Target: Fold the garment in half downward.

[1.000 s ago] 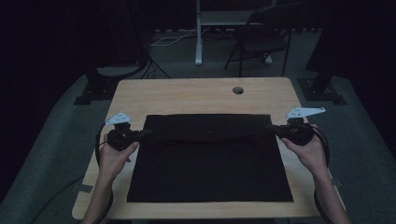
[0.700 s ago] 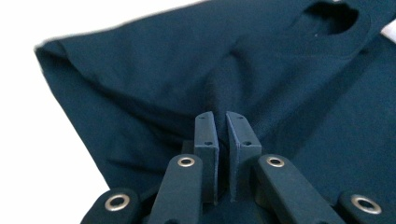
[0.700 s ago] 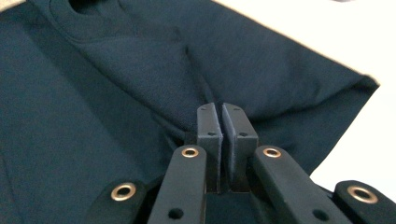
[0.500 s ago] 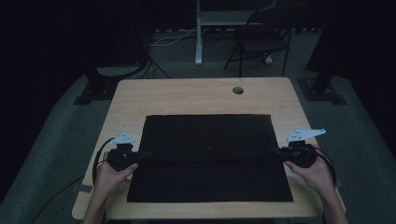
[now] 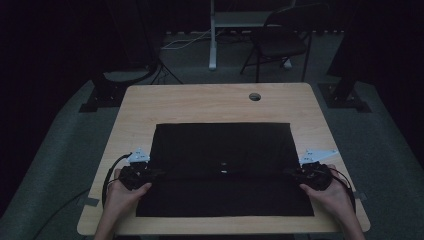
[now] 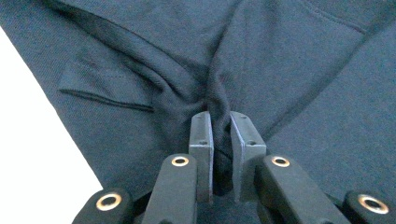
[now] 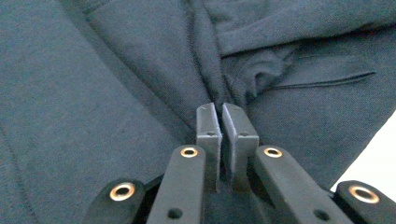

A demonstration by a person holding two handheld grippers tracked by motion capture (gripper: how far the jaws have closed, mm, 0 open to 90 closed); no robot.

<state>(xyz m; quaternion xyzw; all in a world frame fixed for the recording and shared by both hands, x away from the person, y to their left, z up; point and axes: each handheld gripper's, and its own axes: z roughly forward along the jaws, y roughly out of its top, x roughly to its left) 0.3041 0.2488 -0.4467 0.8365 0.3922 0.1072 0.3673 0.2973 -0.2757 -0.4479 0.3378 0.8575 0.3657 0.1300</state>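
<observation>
A dark navy garment (image 5: 222, 150) lies spread flat on the wooden table (image 5: 200, 102). A fold line crosses it between my two grippers. My left gripper (image 5: 155, 173) is at the garment's left edge. In the left gripper view the left gripper (image 6: 220, 119) is shut on a bunched ridge of the garment (image 6: 289, 70); its jaws have just been opening slightly, with the fabric still between them. My right gripper (image 5: 290, 172) is at the garment's right edge. The right gripper view shows the right gripper (image 7: 219, 108) pinching a gathered fold of the garment (image 7: 116, 93), its jaws nearly together.
A round cable hole (image 5: 255, 96) sits in the far part of the tabletop. Bare wood borders the garment on all sides. A folding chair (image 5: 280, 42) and stand legs are on the dark floor beyond the table.
Both hands have come toward the near edge of the table and lower, drawing the pinched fold of the garment with them. The garment's outline on the table stays the same.
</observation>
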